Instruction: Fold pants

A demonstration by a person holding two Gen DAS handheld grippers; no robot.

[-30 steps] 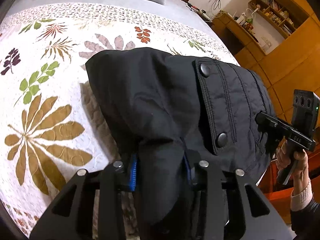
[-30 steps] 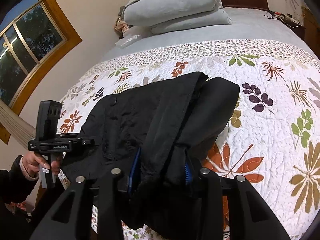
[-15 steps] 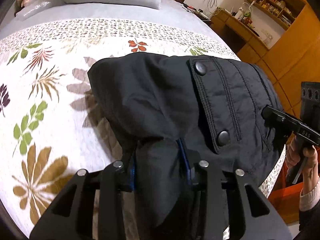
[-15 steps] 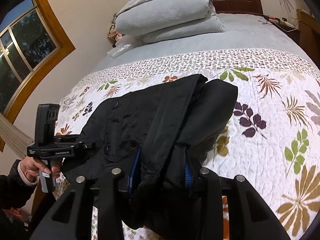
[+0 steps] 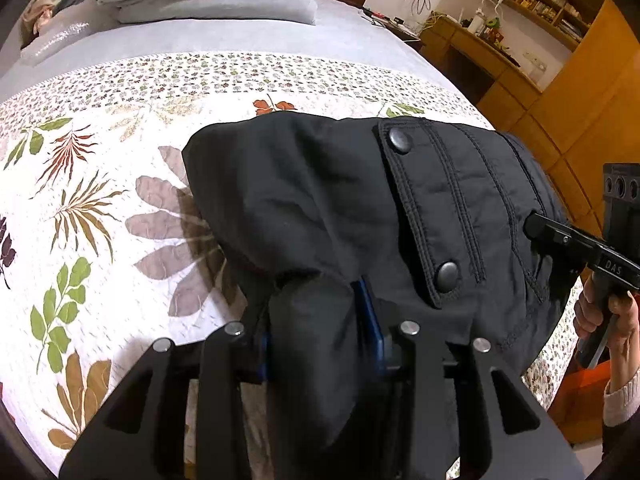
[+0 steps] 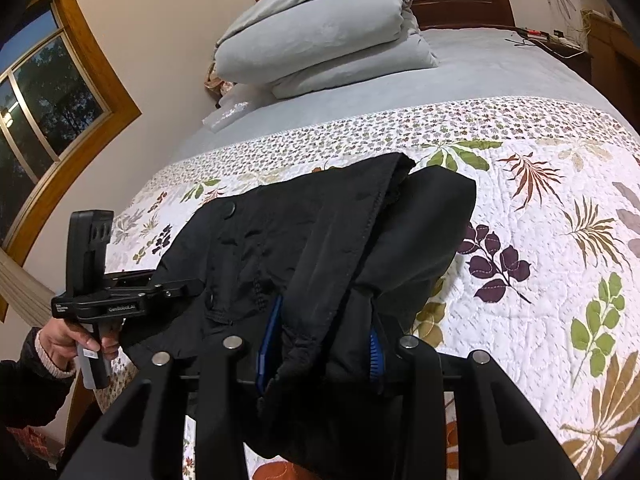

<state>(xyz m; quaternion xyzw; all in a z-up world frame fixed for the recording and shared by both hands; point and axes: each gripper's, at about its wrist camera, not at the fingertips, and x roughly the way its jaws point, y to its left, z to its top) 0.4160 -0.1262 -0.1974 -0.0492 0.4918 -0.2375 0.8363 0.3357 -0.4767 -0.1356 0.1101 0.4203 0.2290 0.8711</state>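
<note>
Between the blue pads of the left gripper (image 5: 320,336) sits a bunched fold of the black pants (image 5: 340,208); its jaws are opening, the cloth still pinched between them. At the right gripper (image 6: 318,340) the jaws stay clamped on another thick bunch of the same pants. Beyond both, the pants drape, doubled over, across the near part of the leaf-patterned quilt (image 6: 540,240) on the bed, grey pillows (image 6: 324,40) stacked at the far end
</note>
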